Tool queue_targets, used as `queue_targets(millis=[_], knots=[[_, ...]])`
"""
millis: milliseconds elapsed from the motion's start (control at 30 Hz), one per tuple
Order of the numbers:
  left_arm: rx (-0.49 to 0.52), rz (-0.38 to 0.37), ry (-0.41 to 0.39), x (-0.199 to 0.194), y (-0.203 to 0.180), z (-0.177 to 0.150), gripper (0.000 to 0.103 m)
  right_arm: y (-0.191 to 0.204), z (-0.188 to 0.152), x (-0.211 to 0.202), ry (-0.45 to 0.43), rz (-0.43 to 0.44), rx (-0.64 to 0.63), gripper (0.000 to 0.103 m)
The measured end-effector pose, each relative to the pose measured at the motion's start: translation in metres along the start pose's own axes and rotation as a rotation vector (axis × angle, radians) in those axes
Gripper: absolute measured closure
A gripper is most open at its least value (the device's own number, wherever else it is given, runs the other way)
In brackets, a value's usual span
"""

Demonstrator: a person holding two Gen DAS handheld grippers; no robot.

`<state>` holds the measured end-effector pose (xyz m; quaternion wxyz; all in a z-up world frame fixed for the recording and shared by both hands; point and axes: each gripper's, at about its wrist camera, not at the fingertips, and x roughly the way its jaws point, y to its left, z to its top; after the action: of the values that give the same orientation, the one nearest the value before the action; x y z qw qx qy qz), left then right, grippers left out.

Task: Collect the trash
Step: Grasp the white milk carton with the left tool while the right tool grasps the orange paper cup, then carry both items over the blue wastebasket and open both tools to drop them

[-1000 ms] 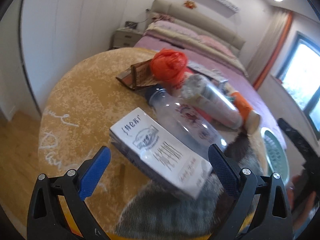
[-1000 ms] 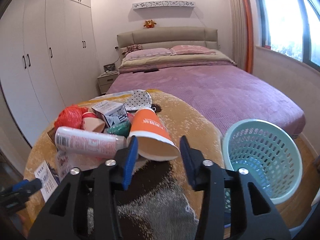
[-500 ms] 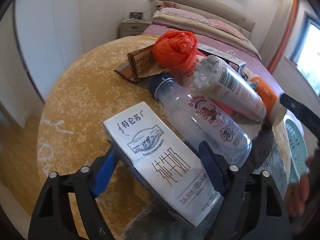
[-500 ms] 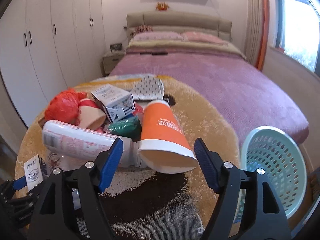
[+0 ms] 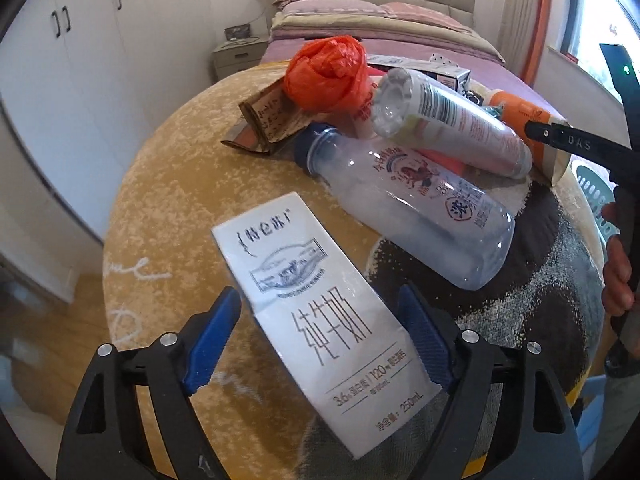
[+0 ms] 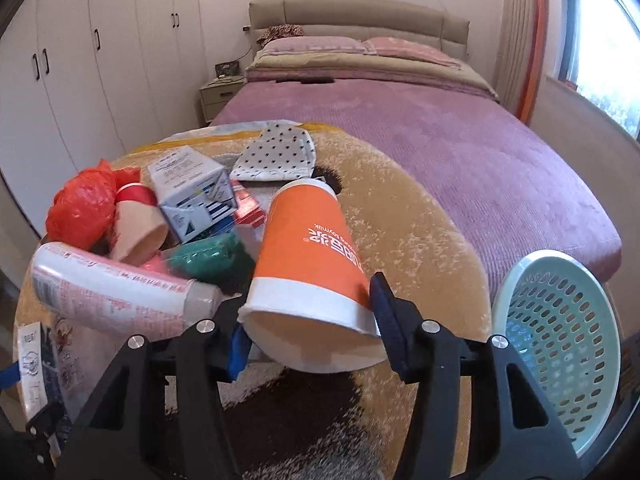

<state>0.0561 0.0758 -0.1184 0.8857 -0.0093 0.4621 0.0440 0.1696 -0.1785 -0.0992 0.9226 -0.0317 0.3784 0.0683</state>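
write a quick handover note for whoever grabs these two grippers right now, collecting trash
Left gripper: fingers astride the milk carton lying on the rug, opening slightly; a gap shows at the left pad, so no grip yet.
Right gripper: fingers closing on the rim end of the orange cup, which lies on its side; both pads look pressed against it.
Basket: on the floor right of the rug, beside the bed; looks empty.
Still on the rug: clear bottle, white tube, red bag, small box, tan cup, green wad.
Done: nothing binned yet.
Left: everything.
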Motion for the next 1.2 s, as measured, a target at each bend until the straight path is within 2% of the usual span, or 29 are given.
queue_targets(millis=[67, 200, 267, 333, 533, 700, 900, 1033, 1200], knots=[[0.019, 0.009, 0.006, 0.002, -0.006, -0.002, 0.027, -0.003, 0.001, 0.001, 0.004, 0.008, 0.002, 0.053], [0.057, 0.022, -0.012, -0.005, -0.015, -0.005, 0.036, -0.009, -0.001, -0.009, -0.033, 0.033, 0.007, 0.065], [0.052, 0.009, -0.035, -0.011, -0.015, -0.007, 0.045, -0.011, -0.004, -0.021, -0.053, 0.052, 0.013, 0.067], [0.031, -0.018, -0.059, -0.017, -0.013, -0.008, 0.048, -0.015, -0.006, -0.033, -0.071, 0.080, 0.032, 0.067], [-0.017, -0.096, -0.197, -0.055, -0.010, -0.005, 0.052, -0.034, -0.010, -0.062, -0.115, 0.097, 0.083, 0.067], [0.019, -0.158, -0.330, -0.090, -0.033, 0.014, 0.052, -0.061, -0.010, -0.094, -0.187, 0.052, 0.141, 0.067], [0.118, -0.273, -0.385, -0.098, -0.099, 0.041, 0.052, -0.119, -0.019, -0.130, -0.249, -0.053, 0.254, 0.067], [0.190, -0.376, -0.376, -0.088, -0.159, 0.057, 0.052, -0.165, -0.031, -0.135, -0.224, -0.130, 0.339, 0.067], [0.268, -0.502, -0.343, -0.074, -0.232, 0.069, 0.052, -0.211, -0.053, -0.127, -0.166, -0.183, 0.436, 0.067]])
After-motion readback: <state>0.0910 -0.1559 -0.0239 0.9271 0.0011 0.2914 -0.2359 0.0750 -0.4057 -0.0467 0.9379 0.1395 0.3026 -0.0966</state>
